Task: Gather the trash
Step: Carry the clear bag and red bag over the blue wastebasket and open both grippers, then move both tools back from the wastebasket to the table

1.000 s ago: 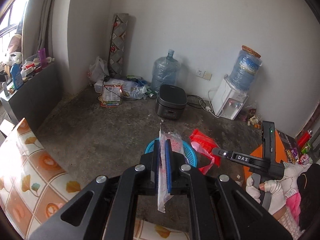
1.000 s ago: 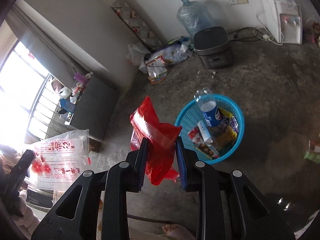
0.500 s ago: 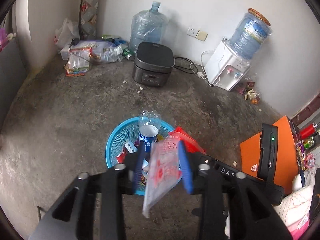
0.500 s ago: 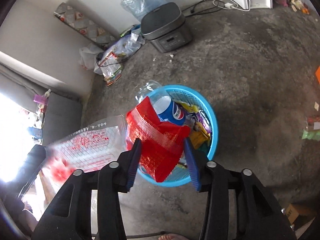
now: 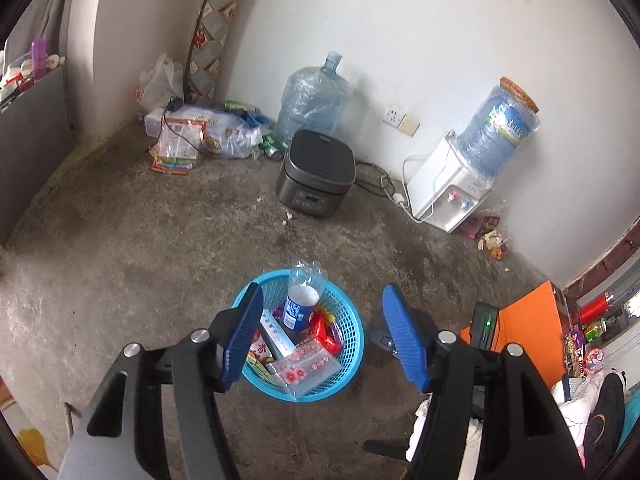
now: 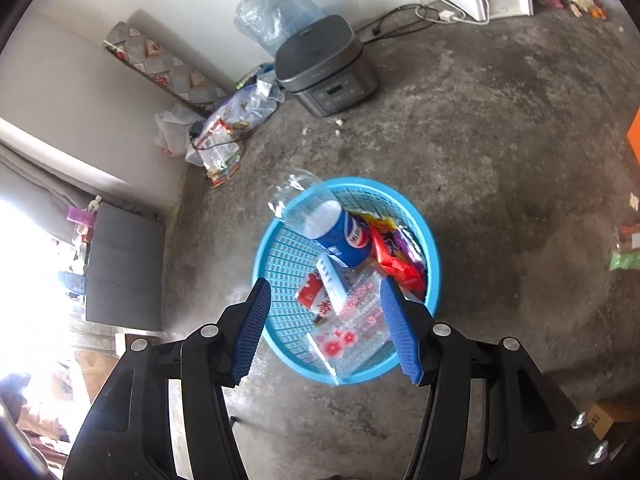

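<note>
A round blue basket (image 5: pixel 354 354) stands on the concrete floor, holding a Pepsi bottle (image 5: pixel 301 304) and several wrappers. A clear bag with red print (image 5: pixel 310 368) lies on top at the near side, with a red plastic bag (image 5: pixel 323 329) beside the bottle. My left gripper (image 5: pixel 322 294) hangs above the basket, its jaws opening with nothing between them. In the right wrist view my right gripper (image 6: pixel 324 285) also hovers over the basket (image 6: pixel 280 268), its jaws opening and empty. Below it lie the clear bag (image 6: pixel 354 334), the red bag (image 6: pixel 394 266) and the bottle (image 6: pixel 338 232).
A dark rice cooker (image 5: pixel 316 174) sits beyond the basket with cables running to a white water dispenser (image 5: pixel 448 190). A large water jug (image 5: pixel 312 100) and a heap of bags (image 5: pixel 196 136) lie along the wall. An orange board (image 5: pixel 530 332) stands at the right.
Both grippers came down over the basket and spread their jaws. The clear printed bag left the left gripper and the red bag left the right one; both now lie in the basket.
</note>
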Demonstrator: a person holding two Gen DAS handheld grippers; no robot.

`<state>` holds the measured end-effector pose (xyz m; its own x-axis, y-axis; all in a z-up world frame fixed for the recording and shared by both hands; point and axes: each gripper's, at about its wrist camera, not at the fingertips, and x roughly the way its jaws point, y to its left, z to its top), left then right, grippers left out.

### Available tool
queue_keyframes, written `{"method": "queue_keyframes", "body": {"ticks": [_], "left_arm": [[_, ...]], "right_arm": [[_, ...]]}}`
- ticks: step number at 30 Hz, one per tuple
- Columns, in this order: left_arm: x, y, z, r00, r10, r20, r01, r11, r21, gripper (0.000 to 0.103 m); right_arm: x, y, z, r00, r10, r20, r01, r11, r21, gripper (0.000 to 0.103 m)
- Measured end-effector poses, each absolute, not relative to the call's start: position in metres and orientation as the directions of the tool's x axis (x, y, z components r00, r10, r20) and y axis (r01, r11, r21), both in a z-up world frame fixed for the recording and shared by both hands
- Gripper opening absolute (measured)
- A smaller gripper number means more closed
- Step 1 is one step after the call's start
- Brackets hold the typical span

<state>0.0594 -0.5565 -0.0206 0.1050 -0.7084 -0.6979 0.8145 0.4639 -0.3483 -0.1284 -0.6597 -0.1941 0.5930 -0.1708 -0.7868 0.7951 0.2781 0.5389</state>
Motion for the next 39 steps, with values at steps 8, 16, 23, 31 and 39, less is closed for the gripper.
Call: {"method": "queue_keyframes", "body": {"ticks": [8, 16, 23, 31, 39], "left_arm": [[0.065, -0.422, 0.077, 0.31, -0.765, -0.564, 0.804, 0.528, -0.274, 0.075], [0.044, -0.265, 0.119, 0.494, -0.712, -0.499, 0.716, 0.659, -0.23, 0.08], [0.007, -0.139, 0.118, 0.636, -0.602, -0.484, 0.583, 0.785, -0.209, 0.08], [-0.032, -0.041, 0.086, 0.71, -0.409, -0.573, 0.385, 0.907, -0.171, 0.08], [-0.05, -0.007, 0.023, 0.644, -0.326, -0.692, 0.277, 0.943, -0.185, 0.08]], "right_arm": [[-0.116, -0.601, -0.094, 0.71, -0.299, -0.638, 0.682, 0.517, 0.517, 0.072], [-0.104, -0.532, -0.022, 0.836, -0.204, -0.51, 0.488, 0.702, 0.519, 0.077], [-0.071, -0.443, 0.014, 0.871, 0.125, -0.476, 0.18, 0.819, 0.545, 0.077], [-0.052, -0.353, 0.001, 0.723, 0.423, -0.547, -0.036, 0.813, 0.581, 0.077], [-0.049, -0.281, -0.03, 0.531, 0.529, -0.661, -0.101, 0.815, 0.571, 0.07]]}}
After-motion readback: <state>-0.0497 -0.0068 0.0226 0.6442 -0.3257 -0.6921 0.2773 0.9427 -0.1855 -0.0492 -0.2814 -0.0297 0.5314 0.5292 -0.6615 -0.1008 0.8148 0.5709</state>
